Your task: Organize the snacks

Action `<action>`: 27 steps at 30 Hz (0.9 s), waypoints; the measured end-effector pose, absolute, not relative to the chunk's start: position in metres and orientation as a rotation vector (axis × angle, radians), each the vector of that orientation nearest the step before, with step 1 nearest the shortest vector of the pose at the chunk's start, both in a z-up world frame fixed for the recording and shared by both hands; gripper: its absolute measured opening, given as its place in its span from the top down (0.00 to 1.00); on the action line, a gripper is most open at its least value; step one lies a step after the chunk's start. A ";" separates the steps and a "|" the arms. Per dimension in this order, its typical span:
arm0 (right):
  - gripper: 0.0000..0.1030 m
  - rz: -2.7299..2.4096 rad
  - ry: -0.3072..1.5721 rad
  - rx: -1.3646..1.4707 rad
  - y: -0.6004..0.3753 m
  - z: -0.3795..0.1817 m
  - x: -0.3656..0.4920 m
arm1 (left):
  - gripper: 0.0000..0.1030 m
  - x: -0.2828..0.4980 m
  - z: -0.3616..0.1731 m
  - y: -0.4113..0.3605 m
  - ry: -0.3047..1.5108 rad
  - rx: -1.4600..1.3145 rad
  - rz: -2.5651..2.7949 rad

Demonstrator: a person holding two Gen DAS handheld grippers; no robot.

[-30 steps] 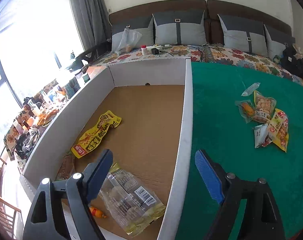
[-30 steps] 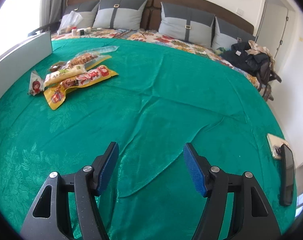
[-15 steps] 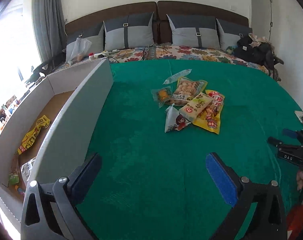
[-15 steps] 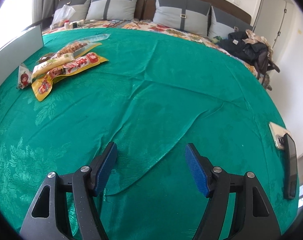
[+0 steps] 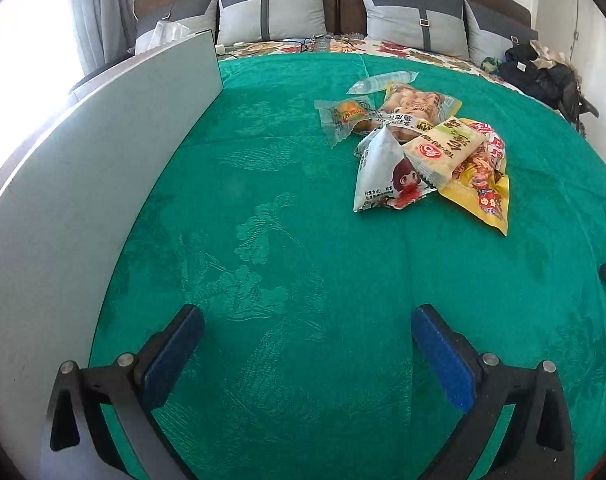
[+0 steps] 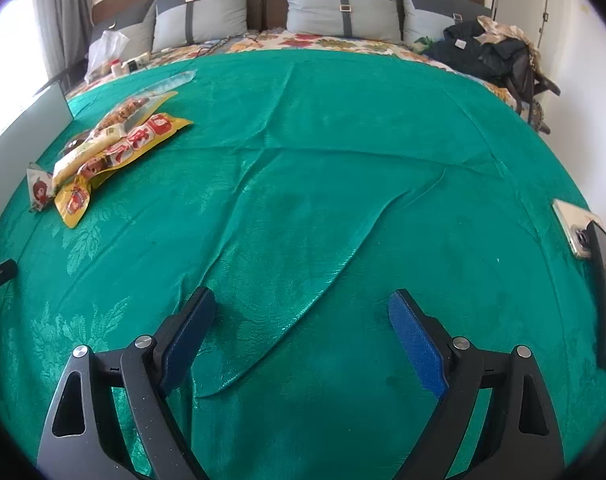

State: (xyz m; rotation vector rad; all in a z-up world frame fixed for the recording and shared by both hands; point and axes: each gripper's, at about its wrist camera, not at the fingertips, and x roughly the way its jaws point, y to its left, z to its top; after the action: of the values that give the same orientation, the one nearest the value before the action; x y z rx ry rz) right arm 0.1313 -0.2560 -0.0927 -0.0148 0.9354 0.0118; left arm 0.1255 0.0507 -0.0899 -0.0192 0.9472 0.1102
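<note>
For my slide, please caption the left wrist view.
Open left gripper above green bedspread, snack packets ahead.
</note>
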 end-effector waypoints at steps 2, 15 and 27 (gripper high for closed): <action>0.10 0.010 0.938 -0.014 -0.256 -0.093 0.132 | 0.00 0.126 -0.090 0.053 0.948 -0.031 0.109; 0.07 0.010 0.941 -0.009 -0.256 -0.093 0.134 | 0.00 0.122 -0.087 0.048 0.913 0.032 0.128; 0.07 0.010 0.941 -0.009 -0.256 -0.093 0.134 | 0.00 0.121 -0.087 0.046 0.905 0.046 0.127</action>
State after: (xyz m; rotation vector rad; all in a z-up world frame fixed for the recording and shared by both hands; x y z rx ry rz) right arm 0.1342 -0.2559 -0.0932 -0.0088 0.9413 0.0104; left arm 0.1210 0.0463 -0.0868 0.0461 0.9047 0.1270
